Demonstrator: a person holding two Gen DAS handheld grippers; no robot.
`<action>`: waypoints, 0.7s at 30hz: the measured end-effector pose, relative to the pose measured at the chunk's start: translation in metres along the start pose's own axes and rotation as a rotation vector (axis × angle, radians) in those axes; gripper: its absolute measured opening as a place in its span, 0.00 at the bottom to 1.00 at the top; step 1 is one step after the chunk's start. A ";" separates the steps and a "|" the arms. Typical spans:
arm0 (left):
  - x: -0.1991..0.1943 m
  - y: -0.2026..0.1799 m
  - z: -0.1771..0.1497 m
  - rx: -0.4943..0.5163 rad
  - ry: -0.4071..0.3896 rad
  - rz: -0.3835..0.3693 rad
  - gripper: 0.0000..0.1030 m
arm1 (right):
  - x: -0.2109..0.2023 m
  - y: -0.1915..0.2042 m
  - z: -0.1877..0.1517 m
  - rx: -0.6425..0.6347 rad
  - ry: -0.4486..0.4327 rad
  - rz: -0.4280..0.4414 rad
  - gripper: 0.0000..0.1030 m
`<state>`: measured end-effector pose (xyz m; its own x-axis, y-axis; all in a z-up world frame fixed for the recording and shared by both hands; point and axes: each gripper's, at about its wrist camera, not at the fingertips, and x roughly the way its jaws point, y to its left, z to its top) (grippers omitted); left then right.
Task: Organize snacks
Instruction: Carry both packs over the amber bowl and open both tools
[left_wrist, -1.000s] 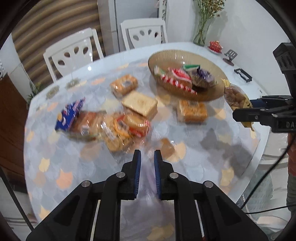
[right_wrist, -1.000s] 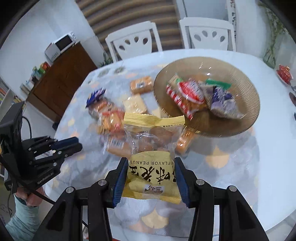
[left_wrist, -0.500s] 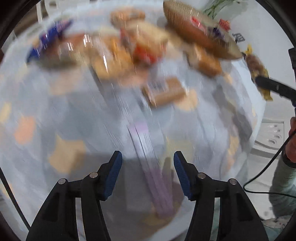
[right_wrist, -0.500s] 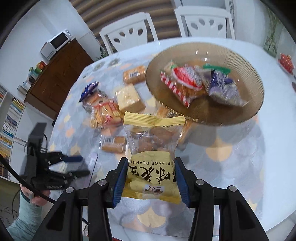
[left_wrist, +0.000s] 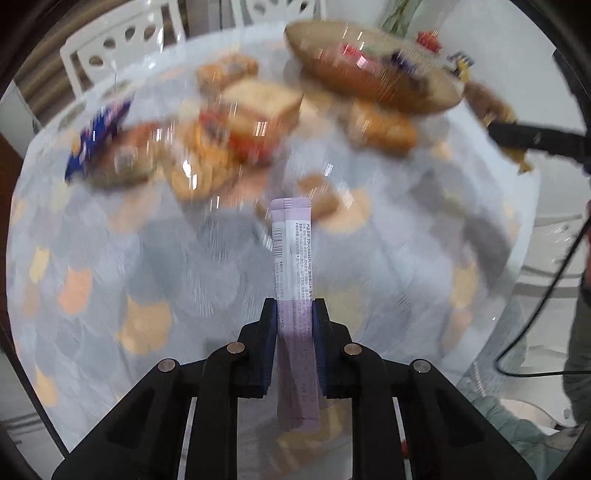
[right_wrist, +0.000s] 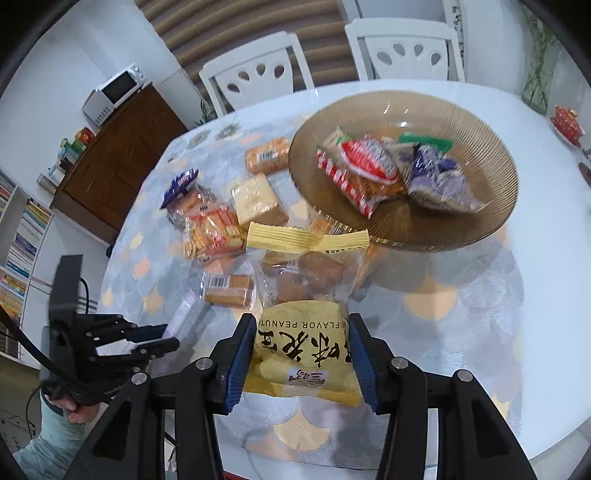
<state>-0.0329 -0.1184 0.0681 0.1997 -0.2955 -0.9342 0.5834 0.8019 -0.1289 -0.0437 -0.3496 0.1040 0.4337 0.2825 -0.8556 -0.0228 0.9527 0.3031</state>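
1. Your left gripper (left_wrist: 294, 314) is clamped on a thin purple stick sachet (left_wrist: 293, 258), pads pinching it about halfway up, so the printed end pokes out past the tips over the near part of the table (left_wrist: 92, 258).
2. Your right gripper (right_wrist: 303, 332) is gripping a yellow peanut bag (right_wrist: 303, 325) by its printed end; the clear end with brown pieces hangs toward the amber glass bowl (right_wrist: 480, 122).
3. That bowl sits far right and holds a red-and-white striped pack (right_wrist: 354, 173) and a purple pack (right_wrist: 439, 181).
4. Loose stuff left of the bowl: an orange cracker pack (right_wrist: 210, 232), a wrapped cake slice (right_wrist: 258, 201), a blue-topped bag (right_wrist: 179, 186) and a small barcoded biscuit pack (right_wrist: 229, 290).
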 end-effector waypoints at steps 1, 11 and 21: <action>-0.008 -0.003 0.007 0.012 -0.021 -0.001 0.15 | -0.005 -0.001 0.002 0.002 -0.014 0.002 0.47; -0.024 -0.035 0.125 0.157 -0.108 -0.051 0.15 | -0.052 -0.028 0.048 0.070 -0.137 -0.073 0.47; -0.004 -0.055 0.230 0.228 -0.174 -0.122 0.15 | -0.045 -0.075 0.137 0.168 -0.158 -0.197 0.47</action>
<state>0.1154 -0.2812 0.1550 0.2374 -0.4825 -0.8431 0.7692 0.6234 -0.1402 0.0620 -0.4490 0.1777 0.5503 0.0610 -0.8328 0.2193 0.9518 0.2147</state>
